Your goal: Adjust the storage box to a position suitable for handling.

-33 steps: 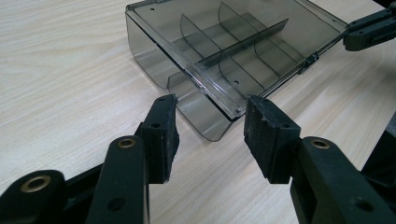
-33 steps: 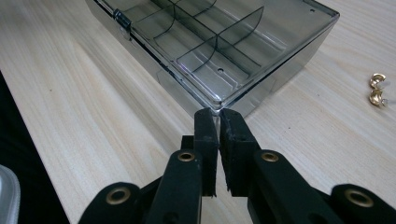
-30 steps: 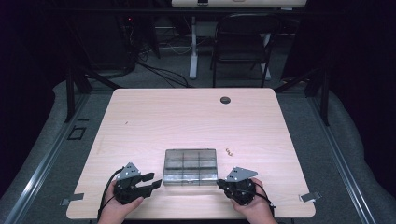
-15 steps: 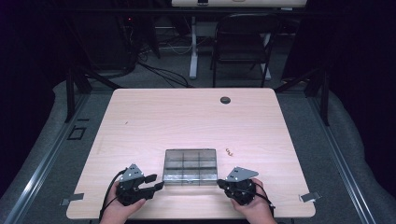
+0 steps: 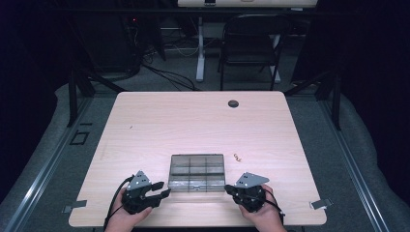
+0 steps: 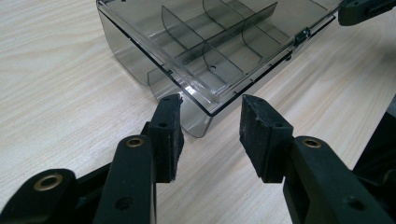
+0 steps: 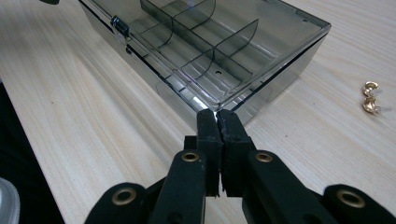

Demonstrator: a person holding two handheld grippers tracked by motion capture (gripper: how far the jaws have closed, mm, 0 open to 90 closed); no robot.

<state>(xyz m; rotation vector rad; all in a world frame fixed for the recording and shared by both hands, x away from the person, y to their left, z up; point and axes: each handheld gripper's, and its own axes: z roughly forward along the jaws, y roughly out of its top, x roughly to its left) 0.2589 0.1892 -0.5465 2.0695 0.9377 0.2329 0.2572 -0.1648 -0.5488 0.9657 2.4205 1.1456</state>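
Your box [image 5: 197, 171] at the frame's bottom middle is not opened yet. Your left hand-held gripper [image 6: 210, 121], spread, has just been closing at its corner; your right hand-held gripper [image 7: 217, 122] is pressed together.

Left tool [image 5: 163, 194] low at the near left, held in the left hand [image 5: 126, 216], jaws pointing right and a little away — apart, with a clear gap between the pads, having just been closing, nothing between them. Right tool [image 5: 227, 189] low at the near right in the right hand [image 5: 263, 215], pointing left — jaws pressed together, pads [image 7: 208, 128] touching, gripping nothing. Forearms entering from the bottom edge.
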